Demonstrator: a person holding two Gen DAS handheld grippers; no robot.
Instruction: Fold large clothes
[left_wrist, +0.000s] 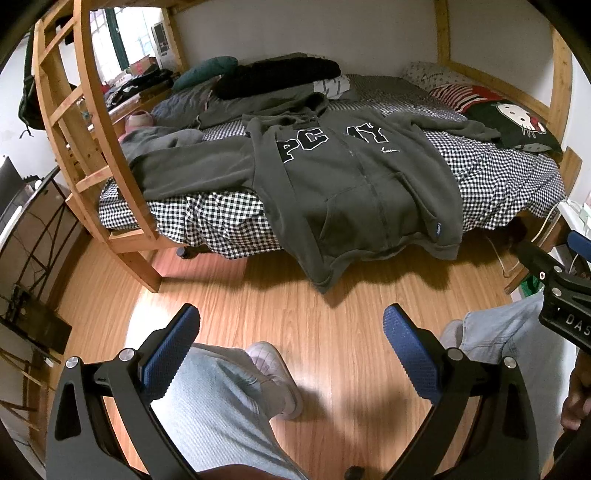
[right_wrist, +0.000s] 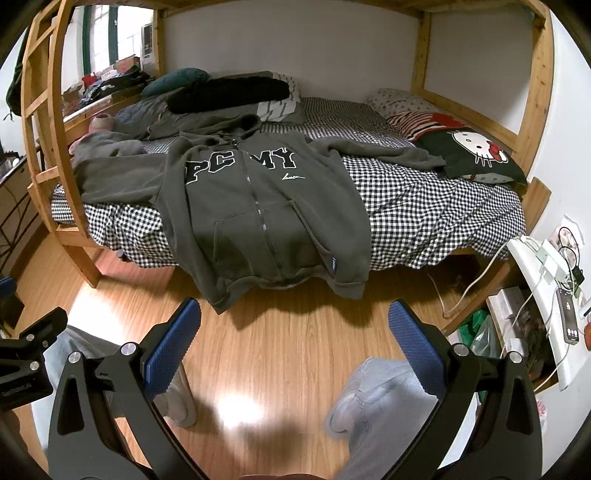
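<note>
Ahead, the grey hoodie (left_wrist: 354, 181) lies spread on the checkered bed (left_wrist: 498, 177), hem overhanging, well apart from the left tool (left_wrist: 291, 321) and right tool (right_wrist: 295, 315), both gaping empty.

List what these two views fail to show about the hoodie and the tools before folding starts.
- Hoodie back: it lies face up on the bed in both views.
- Middle chest letters: folded into the zipper crease, unreadable.
- Small blue hem tag: too small to read.
- Left sleeve end: blends into the grey clothes behind it.
- Left tool and right tool: both open; handles cut off by the bottom edge.
</note>
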